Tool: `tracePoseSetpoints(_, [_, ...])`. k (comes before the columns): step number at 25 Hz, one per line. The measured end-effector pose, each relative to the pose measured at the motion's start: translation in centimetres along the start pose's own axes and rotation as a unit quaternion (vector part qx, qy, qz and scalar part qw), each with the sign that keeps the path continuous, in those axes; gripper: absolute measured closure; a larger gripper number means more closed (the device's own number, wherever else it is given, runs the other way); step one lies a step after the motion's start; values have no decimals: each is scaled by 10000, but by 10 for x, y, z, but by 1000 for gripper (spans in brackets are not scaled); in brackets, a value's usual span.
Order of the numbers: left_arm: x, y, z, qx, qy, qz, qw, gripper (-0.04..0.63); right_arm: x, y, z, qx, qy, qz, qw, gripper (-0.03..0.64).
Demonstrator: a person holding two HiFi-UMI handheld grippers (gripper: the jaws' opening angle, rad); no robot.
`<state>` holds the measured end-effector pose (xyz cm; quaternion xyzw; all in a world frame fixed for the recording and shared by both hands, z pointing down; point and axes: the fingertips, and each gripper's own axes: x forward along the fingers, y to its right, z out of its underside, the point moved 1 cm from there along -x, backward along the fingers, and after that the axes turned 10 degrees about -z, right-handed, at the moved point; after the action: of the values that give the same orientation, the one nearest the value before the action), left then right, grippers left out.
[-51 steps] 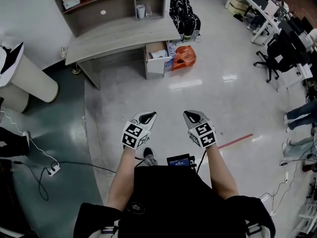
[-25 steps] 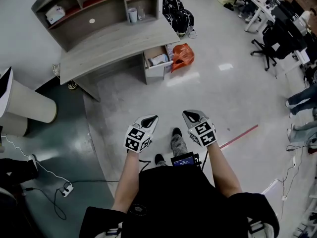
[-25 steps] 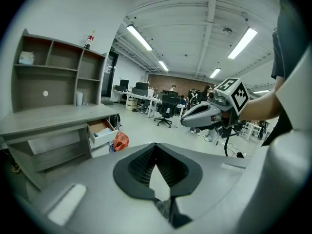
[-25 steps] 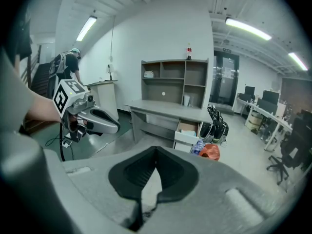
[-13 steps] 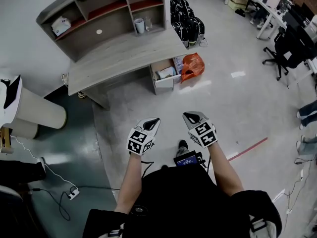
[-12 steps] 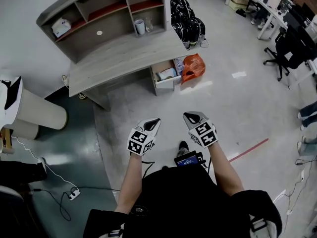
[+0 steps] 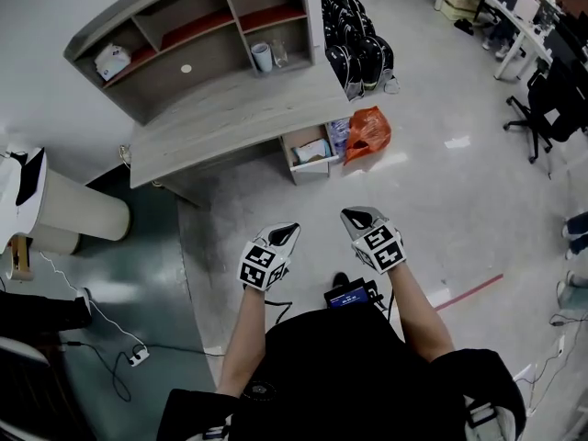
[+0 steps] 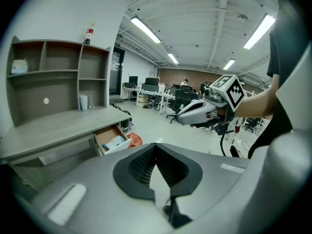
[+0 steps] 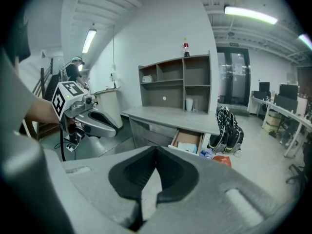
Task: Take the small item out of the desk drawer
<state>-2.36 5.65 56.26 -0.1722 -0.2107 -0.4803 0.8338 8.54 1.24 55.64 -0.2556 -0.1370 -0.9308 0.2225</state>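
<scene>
The grey desk (image 7: 230, 108) stands ahead of me, and its drawer (image 7: 310, 151) is pulled open at the right end. A small pale blue and white item (image 7: 313, 149) lies inside it. The drawer (image 8: 111, 138) and the item (image 8: 115, 143) also show in the left gripper view, and the drawer (image 9: 187, 141) in the right gripper view. My left gripper (image 7: 286, 233) and right gripper (image 7: 355, 217) are held side by side in front of my body, well short of the desk. Both are shut with nothing between them.
An orange bag (image 7: 367, 133) lies on the floor right of the drawer, with black helmets (image 7: 356, 44) behind it. A cup (image 7: 262, 57) stands on the desk under the shelf unit. A white pillar (image 7: 78, 214) and floor cables (image 7: 129, 356) are left; office chairs (image 7: 551, 99) are right.
The view has shifted over the floor and the desk with its open drawer now looks a little larger. Both grippers stay shut, in the same place in front of me.
</scene>
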Motion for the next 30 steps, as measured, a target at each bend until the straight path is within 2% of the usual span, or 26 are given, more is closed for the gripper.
tracePoseSetpoints(9, [30, -3, -19, -103, -20, -322, 9994, 595, 2, 43, -8, -106, -12, -275, 9996, 617])
tracePoseSetpoints(15, [37, -8, -18, -223, -40, -535, 9983, 595, 3, 54, -2, -70, -53, -392, 9992, 617])
tracePoseSetpoints(23, [50, -20, -8, -394, -147, -512, 9978, 595, 19, 65, 4, -2, -180, -422, 9989, 617])
tracePoseSetpoints(30, [74, -49, -21, -424, -43, -425, 9982, 595, 36, 84, -8, 30, -212, -293, 9993, 617])
